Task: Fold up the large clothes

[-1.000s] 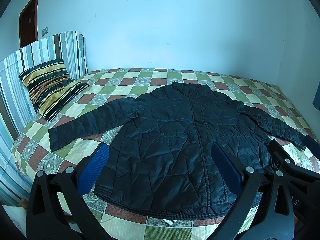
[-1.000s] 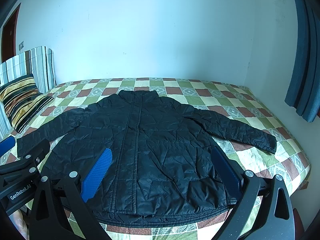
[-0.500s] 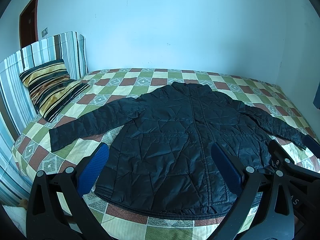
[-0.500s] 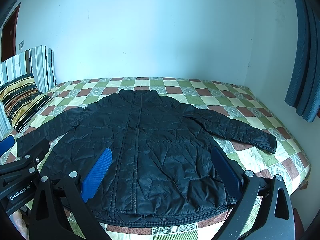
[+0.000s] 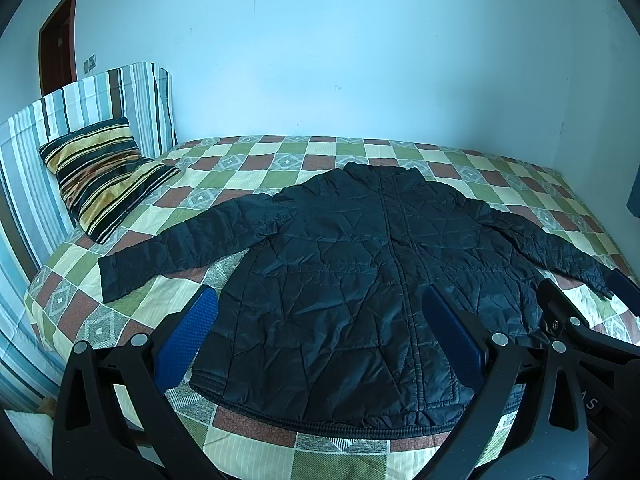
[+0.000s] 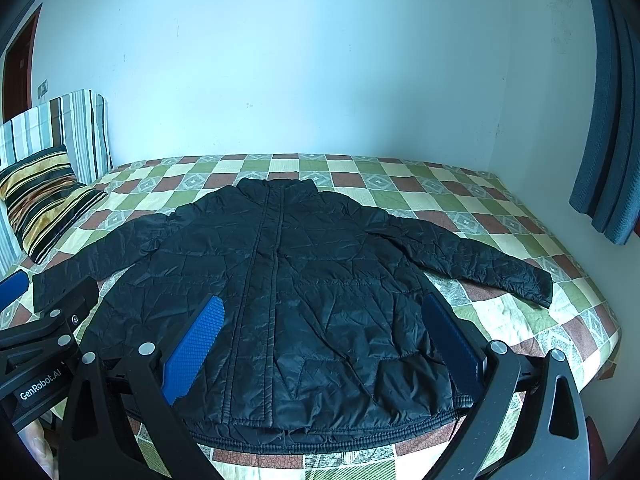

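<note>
Both the left hand-held gripper (image 5: 320,336) and the right hand-held gripper (image 6: 324,340) hang with fingers spread wide, apparently above the hem of the black jacket (image 5: 360,280), which lies flat, sleeves outstretched, on the checkered bed (image 5: 248,160).

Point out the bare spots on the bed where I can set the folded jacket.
Free: the bed strip between the jacket collar and wall, and beyond the right sleeve near the curtain. Crowded: the pillow corner and the middle.
</note>
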A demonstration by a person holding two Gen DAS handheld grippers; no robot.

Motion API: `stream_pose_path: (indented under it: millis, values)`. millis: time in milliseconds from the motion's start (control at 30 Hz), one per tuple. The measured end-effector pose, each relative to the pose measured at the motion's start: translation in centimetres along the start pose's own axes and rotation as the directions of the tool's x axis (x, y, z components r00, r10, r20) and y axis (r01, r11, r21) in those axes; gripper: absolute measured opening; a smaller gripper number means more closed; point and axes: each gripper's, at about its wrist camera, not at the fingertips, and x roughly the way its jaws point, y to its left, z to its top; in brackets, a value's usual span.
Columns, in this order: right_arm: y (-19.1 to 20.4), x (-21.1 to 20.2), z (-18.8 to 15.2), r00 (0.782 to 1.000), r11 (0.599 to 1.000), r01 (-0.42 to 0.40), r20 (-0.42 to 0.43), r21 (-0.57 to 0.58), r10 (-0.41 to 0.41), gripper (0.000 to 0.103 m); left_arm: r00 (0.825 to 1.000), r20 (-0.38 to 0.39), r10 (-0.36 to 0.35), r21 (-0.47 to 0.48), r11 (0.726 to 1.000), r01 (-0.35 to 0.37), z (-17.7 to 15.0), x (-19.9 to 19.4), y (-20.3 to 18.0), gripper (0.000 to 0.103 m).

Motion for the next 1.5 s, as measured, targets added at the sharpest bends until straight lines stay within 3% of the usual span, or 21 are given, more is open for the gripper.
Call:
stream_pose_path:
  millis: [1500]
  values:
    - [0.02,0.39,-0.42,1.000,1.000,-0.014,-0.017,-0.001,0.014,0.098,1.000,-0.026,-0.011,0.001,1.000,0.011,-0.16,0.76,0.03,0.101]
